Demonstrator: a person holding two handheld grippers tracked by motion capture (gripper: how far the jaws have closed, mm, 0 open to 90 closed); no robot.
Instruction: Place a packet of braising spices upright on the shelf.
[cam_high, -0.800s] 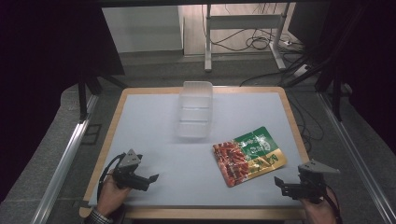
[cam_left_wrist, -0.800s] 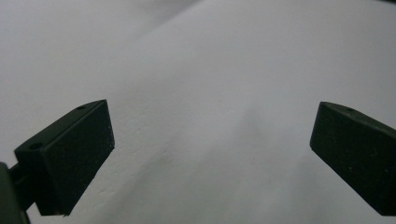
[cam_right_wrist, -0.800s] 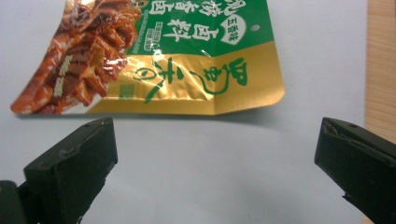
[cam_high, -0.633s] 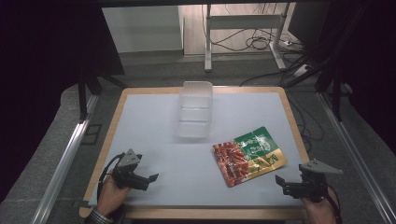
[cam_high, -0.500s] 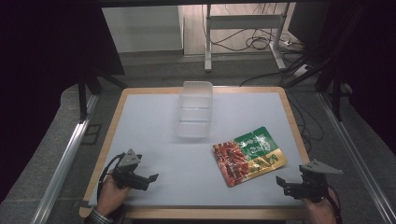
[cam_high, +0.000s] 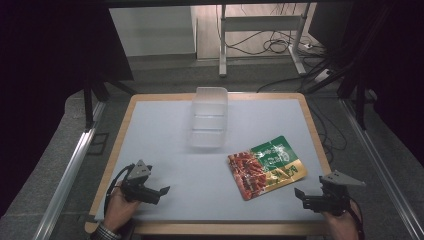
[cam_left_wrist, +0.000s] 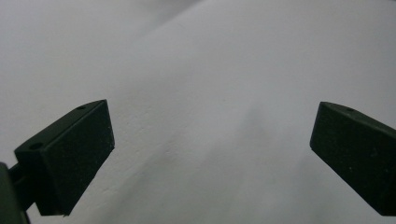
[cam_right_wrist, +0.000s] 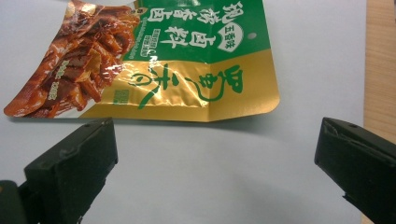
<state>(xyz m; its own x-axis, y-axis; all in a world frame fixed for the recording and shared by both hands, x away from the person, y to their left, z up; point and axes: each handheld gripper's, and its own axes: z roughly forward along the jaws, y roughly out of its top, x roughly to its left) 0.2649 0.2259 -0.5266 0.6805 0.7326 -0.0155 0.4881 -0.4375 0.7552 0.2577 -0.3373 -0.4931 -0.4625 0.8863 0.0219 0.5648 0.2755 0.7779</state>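
A flat snack pouch (cam_high: 266, 165), green and gold with a picture of red-brown food, lies on the pale mat toward the right. Close up in the right gripper view the pouch (cam_right_wrist: 154, 60) lies just beyond the jaws. My right gripper (cam_high: 300, 195) rests near the table's front right corner, open and empty, a short way from the pouch's near edge; its jaws stand wide apart (cam_right_wrist: 215, 172). At the front left my left gripper (cam_high: 162, 192) points right, open with nothing between its jaws (cam_left_wrist: 210, 158), over bare mat. A clear plastic container (cam_high: 209, 122) stands at the back middle.
The pale mat (cam_high: 165, 150) covers a wooden tabletop whose edge (cam_high: 230, 227) shows along the front. Metal rails (cam_high: 70, 170) run down both sides of the table. Cables and a stand's legs lie on the floor behind.
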